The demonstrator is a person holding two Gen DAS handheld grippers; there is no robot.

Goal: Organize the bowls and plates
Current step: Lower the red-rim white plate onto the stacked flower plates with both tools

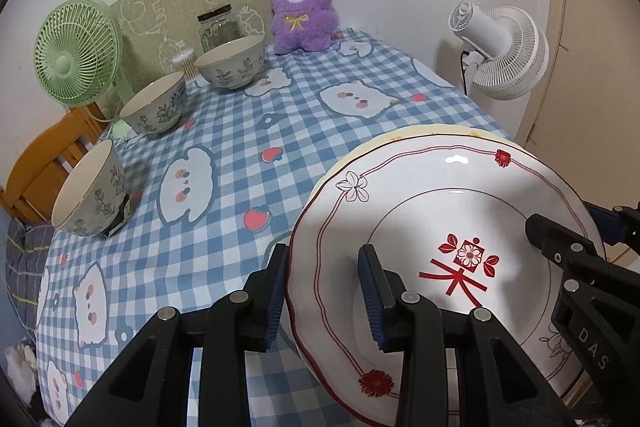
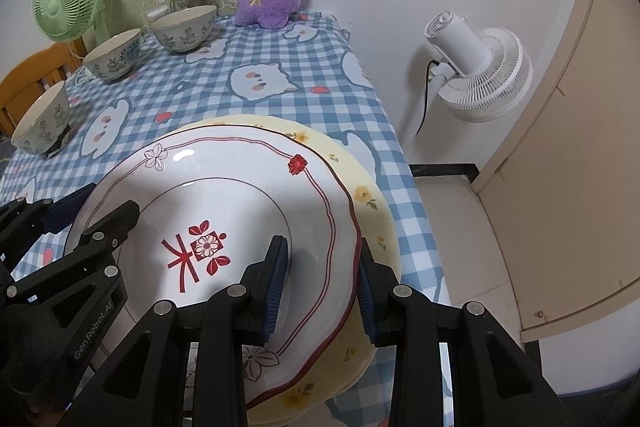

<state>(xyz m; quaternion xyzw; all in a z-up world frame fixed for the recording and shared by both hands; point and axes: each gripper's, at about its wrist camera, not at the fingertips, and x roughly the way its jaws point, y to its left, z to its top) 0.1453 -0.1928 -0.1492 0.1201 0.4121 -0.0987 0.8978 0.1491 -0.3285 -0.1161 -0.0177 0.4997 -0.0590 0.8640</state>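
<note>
Left gripper (image 1: 324, 287) and right gripper (image 2: 322, 283) clamp the red-patterned plate's (image 2: 224, 179) opposite rims.

Left gripper (image 1: 323, 291) angled steeply downward, jaws part-open, set astride left rim of white plate (image 1: 420, 211): one blue-padded finger outside rim, other over plate's inner face. Pad contact with rim cannot be told. Right gripper (image 2: 323, 281) likewise pitched down, jaws part-open, set astride plate's right rim, one finger inside, one outside. Each gripper seen in other's view, at opposite edges of plate. No hand or sleeve shown.
</note>
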